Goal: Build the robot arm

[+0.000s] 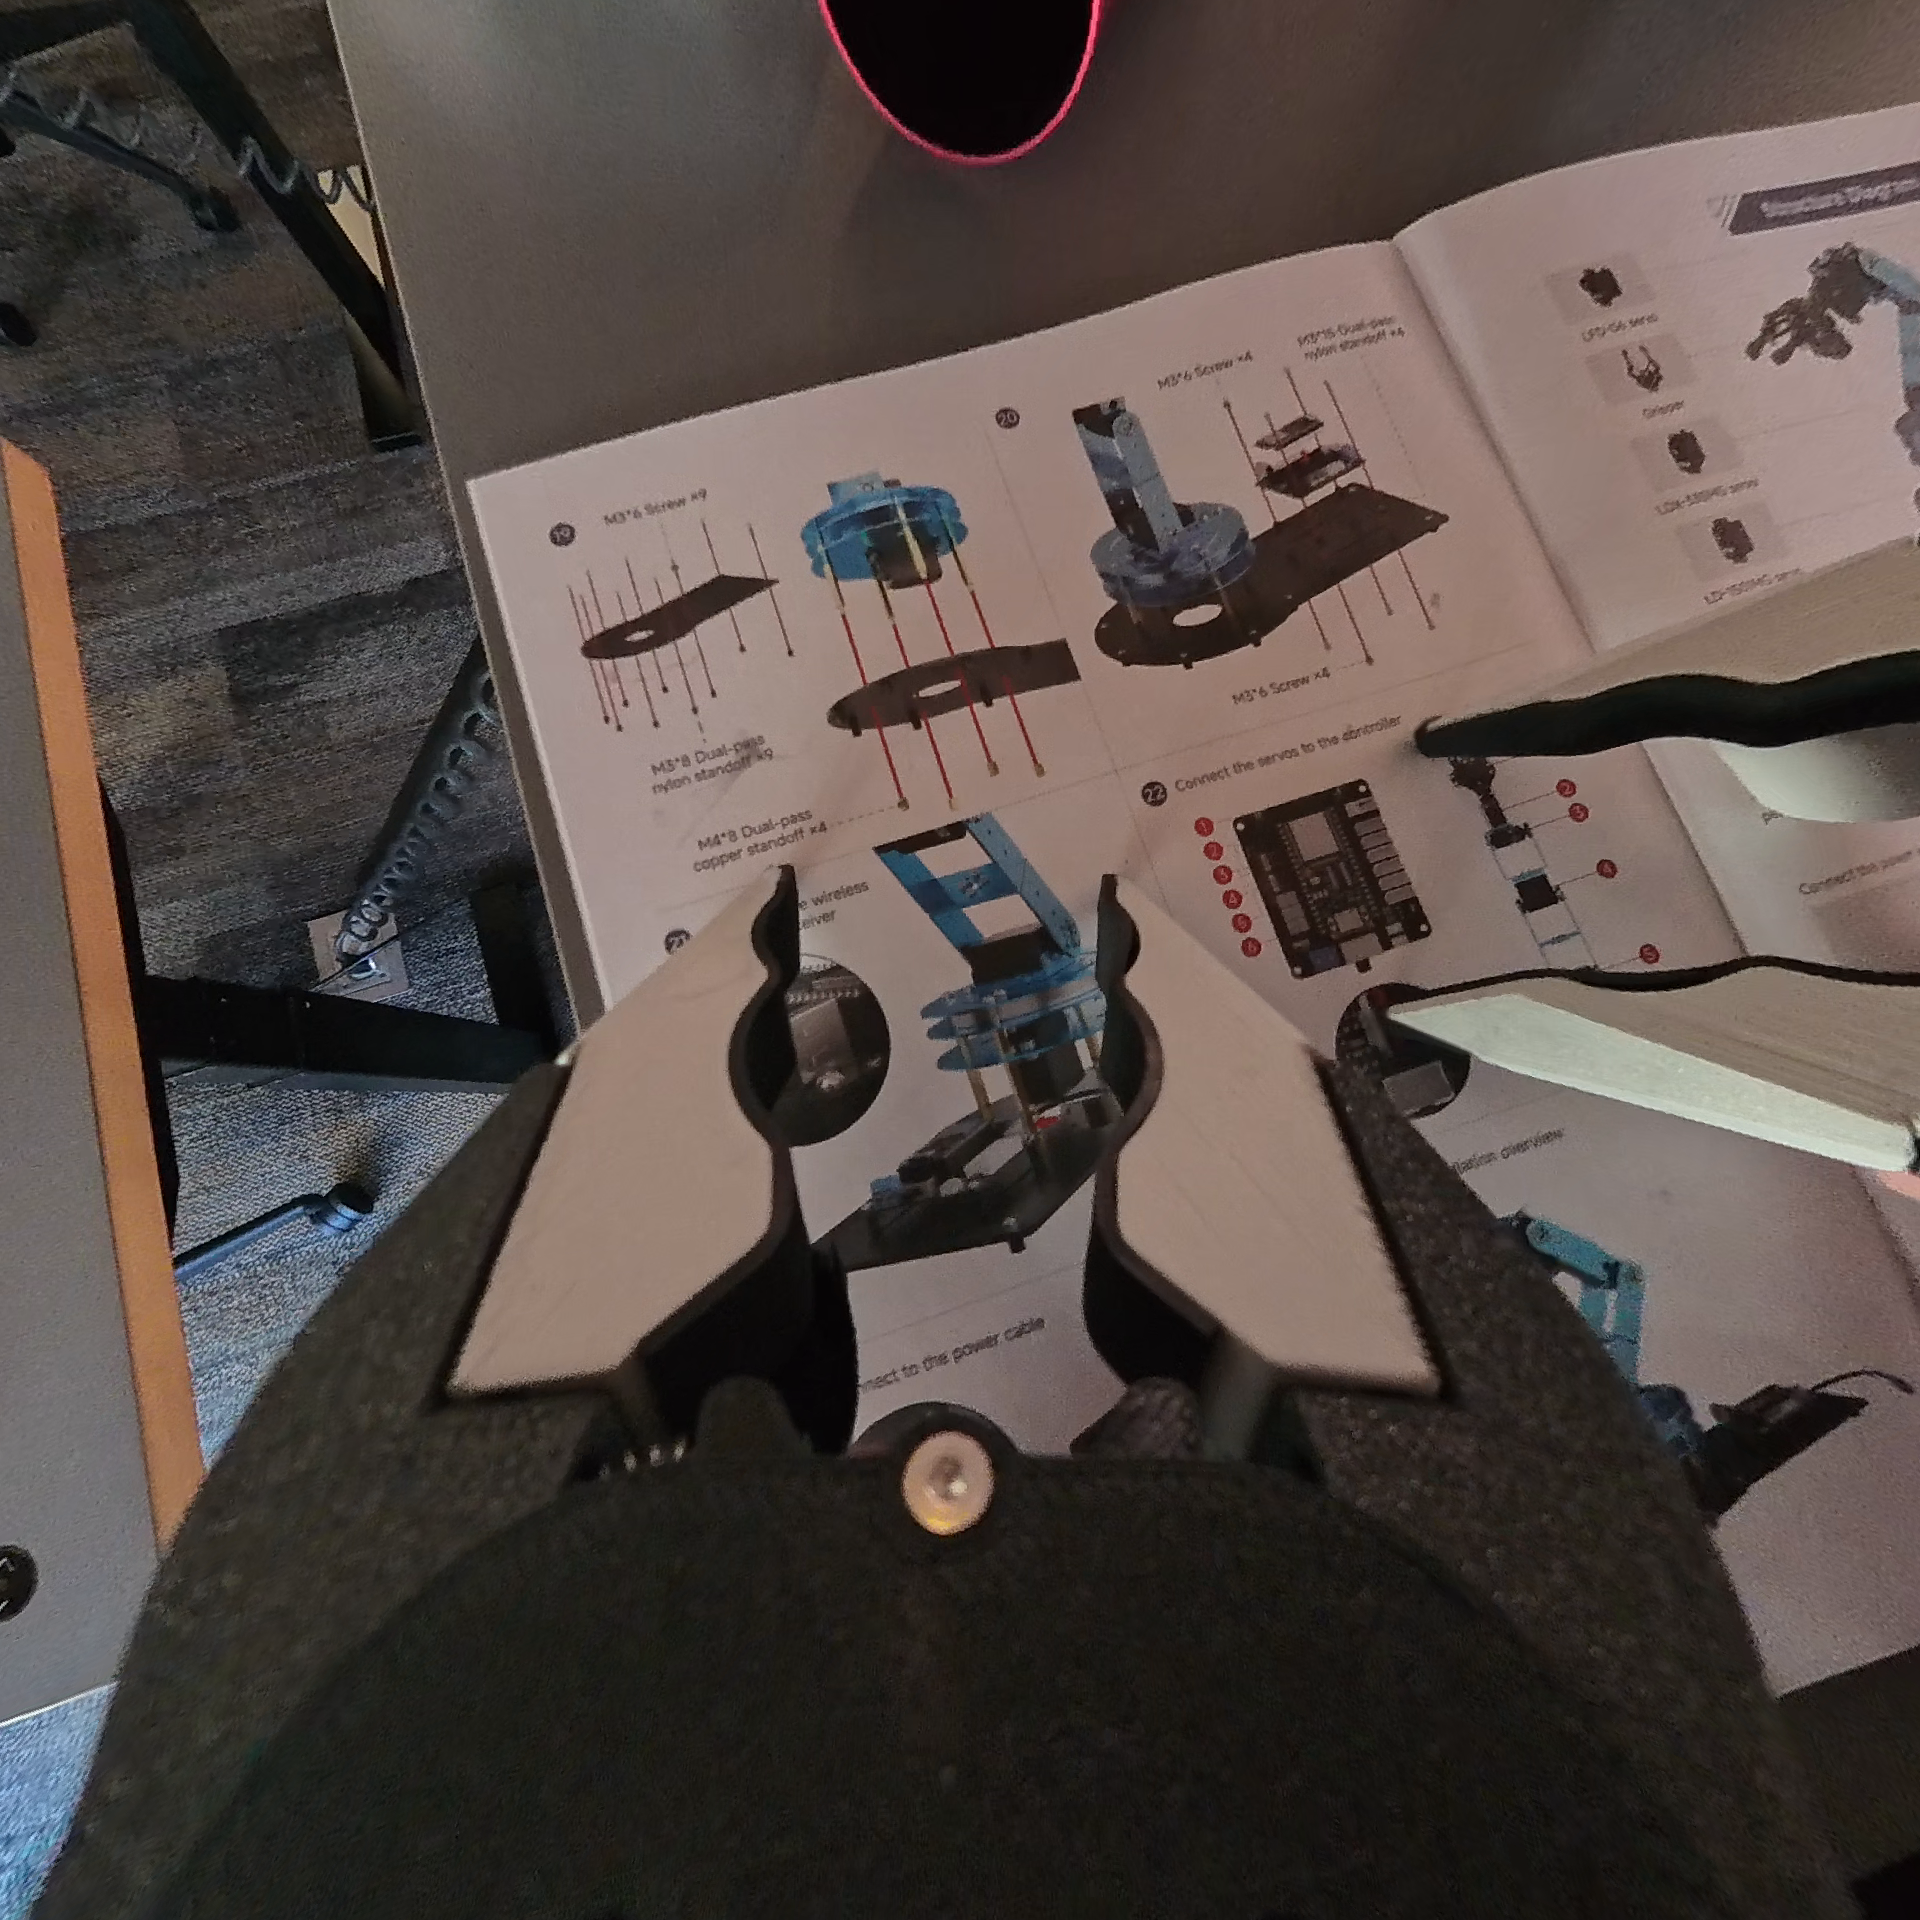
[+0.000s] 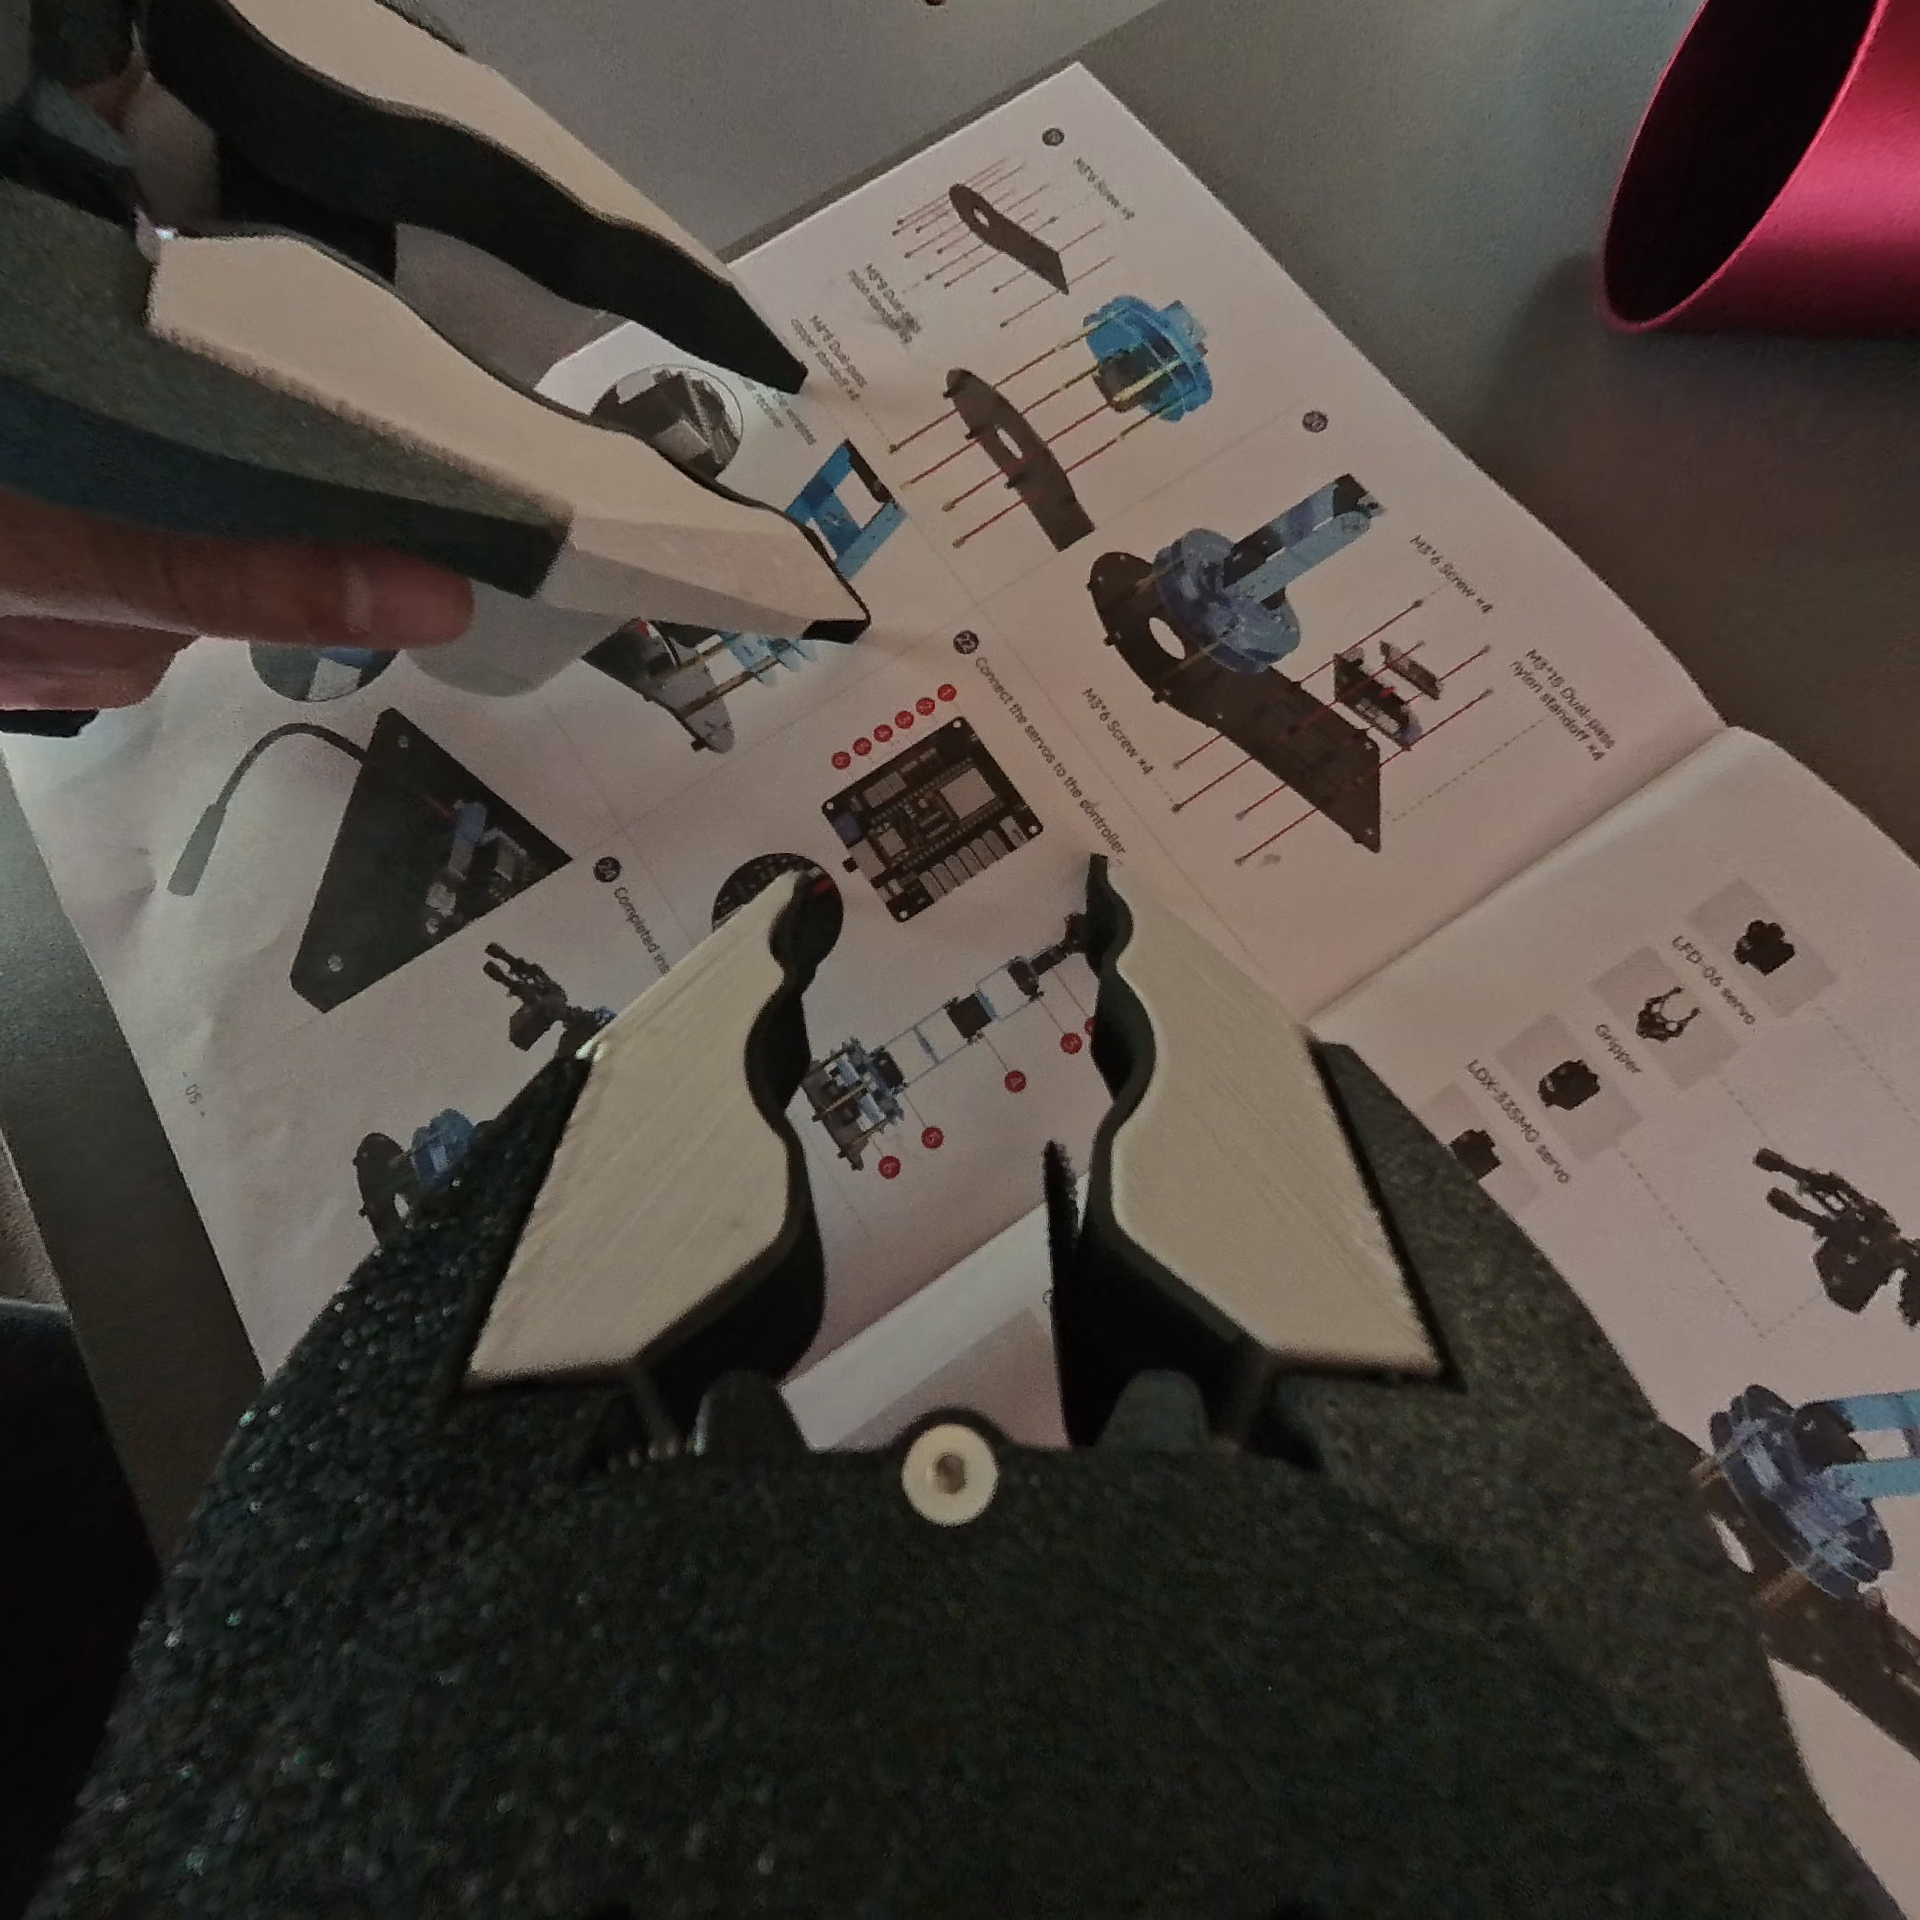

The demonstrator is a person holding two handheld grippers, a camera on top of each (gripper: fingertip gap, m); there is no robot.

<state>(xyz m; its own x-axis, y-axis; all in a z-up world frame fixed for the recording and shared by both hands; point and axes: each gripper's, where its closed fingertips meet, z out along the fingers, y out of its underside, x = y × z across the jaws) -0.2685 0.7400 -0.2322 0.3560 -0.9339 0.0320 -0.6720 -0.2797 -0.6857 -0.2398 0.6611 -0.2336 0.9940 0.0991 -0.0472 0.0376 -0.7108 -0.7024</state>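
Over an open instruction booklet (image 1: pixel 935 582) on a grey table (image 1: pixel 644 260), left gripper (image 1: pixel 945 894) and right gripper (image 2: pixel 951 888) both gape empty; red cup (image 2: pixel 1766 197) upper right.

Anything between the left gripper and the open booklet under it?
Nothing visible. The left gripper is open above the open booklet on the grey table, with only bare page showing between its fingers. The right gripper is off to the side, also open.

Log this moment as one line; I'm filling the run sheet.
left gripper: jaws open, empty | right gripper: jaws open, empty | both over open booklet | red cup beside it
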